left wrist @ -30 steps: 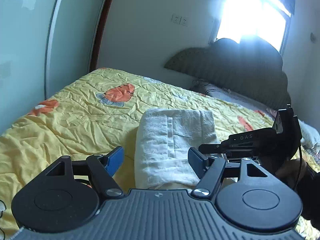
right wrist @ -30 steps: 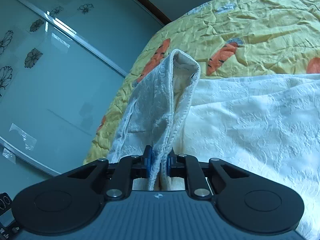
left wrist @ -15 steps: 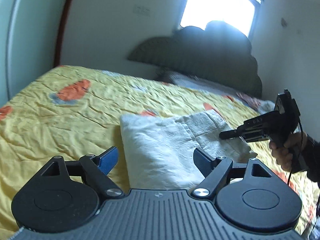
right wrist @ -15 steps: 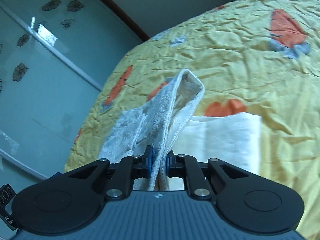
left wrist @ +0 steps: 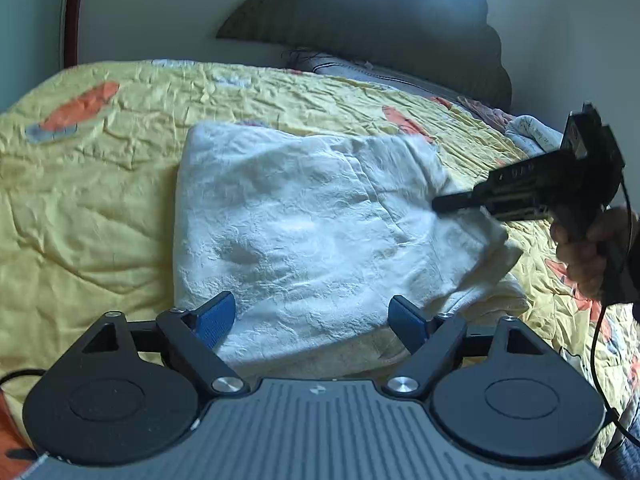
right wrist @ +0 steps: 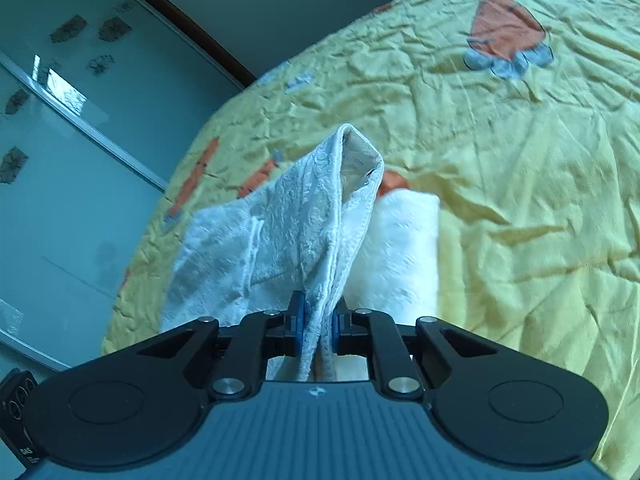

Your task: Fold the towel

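The towel's (left wrist: pixel 304 232) near edge is hidden behind the left gripper's (left wrist: pixel 312 320) body, the hand (left wrist: pixel 588 248) holding the right gripper (left wrist: pixel 440 203) is cut off at the right edge, and the headboard (left wrist: pixel 380 28) is blurred.

Bedroom background, non-task items only.
A wrinkled yellow quilted bedspread (left wrist: pixel 100 184) with orange carrot prints covered the bed. A dark scalloped padded headboard (left wrist: pixel 392 36) stood against the pale wall, with a grey-edged pillow (left wrist: pixel 360 72) below it. Frosted glass sliding wardrobe doors (right wrist: pixel 52 160) with flower decals stood beside the bed.
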A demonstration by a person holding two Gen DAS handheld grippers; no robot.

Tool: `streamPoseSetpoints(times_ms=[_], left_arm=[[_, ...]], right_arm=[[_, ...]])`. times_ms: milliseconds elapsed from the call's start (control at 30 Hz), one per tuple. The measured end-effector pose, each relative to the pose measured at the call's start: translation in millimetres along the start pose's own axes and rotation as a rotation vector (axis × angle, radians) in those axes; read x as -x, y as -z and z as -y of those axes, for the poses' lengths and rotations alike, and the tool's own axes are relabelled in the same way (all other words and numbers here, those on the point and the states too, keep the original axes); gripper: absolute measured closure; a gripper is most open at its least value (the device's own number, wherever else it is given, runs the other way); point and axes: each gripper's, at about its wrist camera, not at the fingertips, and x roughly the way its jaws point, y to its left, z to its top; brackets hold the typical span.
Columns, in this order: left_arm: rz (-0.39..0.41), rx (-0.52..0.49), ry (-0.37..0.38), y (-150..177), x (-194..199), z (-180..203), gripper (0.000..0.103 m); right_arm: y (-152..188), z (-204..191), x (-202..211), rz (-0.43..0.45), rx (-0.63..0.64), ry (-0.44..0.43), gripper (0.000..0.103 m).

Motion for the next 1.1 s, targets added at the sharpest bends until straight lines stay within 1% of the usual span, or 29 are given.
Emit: streamPoseSetpoints(times_ms=[100, 133, 167, 200, 233, 300, 400, 467, 500, 567, 667, 700, 800, 867, 933, 967, 1033, 1067, 1100], left_arm=[[-0.003, 0.013, -0.010, -4.1, 0.3, -2.5, 0.015], [-0.003, 0.022, -0.015, -7.4, 3.9, -3.1, 0.017], [0.007, 0.031, -0.020, -11.2, 9.3, -4.2, 0.017], [0.029, 0.040, -0.023, -13.1, 15.5, -7.1, 0.016], [0.054, 0.048, -0.028, -16.7, 21.7, -10.5, 0.015], [0.062, 0.058, -0.057, -21.7, 24.3, -17.0, 0.015], [-0.016, 0.085, -0.127, -23.7, 8.7, -25.6, 0.016], [-0.059, 0.109, -0.129, -19.7, -1.4, -29.3, 0.015], [-0.064, 0.122, -0.122, -16.8, -3.9, -30.4, 0.015], [-0.065, 0.133, -0.117, -14.1, -6.2, -31.3, 0.014], [-0.068, 0.133, -0.116, -11.7, -9.2, -32.0, 0.013], [-0.074, 0.136, -0.116, -11.7, -9.9, -32.2, 0.013], [-0.084, 0.138, -0.118, -13.5, -9.4, -30.9, 0.013], [-0.085, 0.136, -0.116, -12.9, -9.4, -29.5, 0.013], [-0.085, 0.134, -0.119, -11.8, -11.1, -28.5, 0.012], [-0.085, 0.135, -0.118, -11.5, -11.8, -28.7, 0.012], [-0.082, 0.138, -0.117, -11.4, -11.3, -29.1, 0.011], [-0.080, 0.146, -0.112, -11.8, -9.6, -30.1, 0.013], [-0.079, 0.158, -0.104, -12.4, -6.3, -32.0, 0.014]], right_arm=[[5.1, 7.3, 1.9, 0.032, -0.074, -0.030, 0.086], [6.3, 6.7, 4.8, 0.041, -0.078, -0.032, 0.085], [7.9, 5.6, 9.1, 0.054, -0.070, -0.030, 0.080], [9.3, 4.8, 13.6, 0.063, -0.065, -0.024, 0.072], [10.6, 4.5, 17.6, 0.069, -0.062, -0.021, 0.071], [14.9, 4.4, 28.6, 0.089, -0.064, -0.033, 0.062], [23.2, 2.3, 31.6, 0.075, -0.058, -0.031, 0.062], [30.6, -0.4, 26.0, 0.048, -0.037, -0.017, 0.062], [34.8, -1.0, 23.2, 0.043, -0.035, -0.019, 0.062], [41.3, -2.2, 20.8, 0.060, -0.024, -0.017, 0.064], [44.0, 0.4, 20.8, 0.075, -0.040, -0.018, 0.080], [44.0, 0.9, 21.9, 0.076, -0.041, -0.020, 0.084], [39.1, -2.6, 34.5, 0.104, -0.035, -0.040, 0.089], [37.6, -3.3, 35.8, 0.107, -0.034, -0.035, 0.089], [40.6, 0.1, 25.5, 0.075, -0.027, 0.000, 0.089], [42.6, 4.3, 20.8, 0.069, -0.038, 0.000, 0.089], [43.8, 11.6, 22.7, 0.084, -0.092, -0.036, 0.087], [43.8, 13.9, 25.2, 0.086, -0.124, -0.048, 0.086], [43.9, 15.4, 29.1, 0.088, -0.148, -0.058, 0.082]])
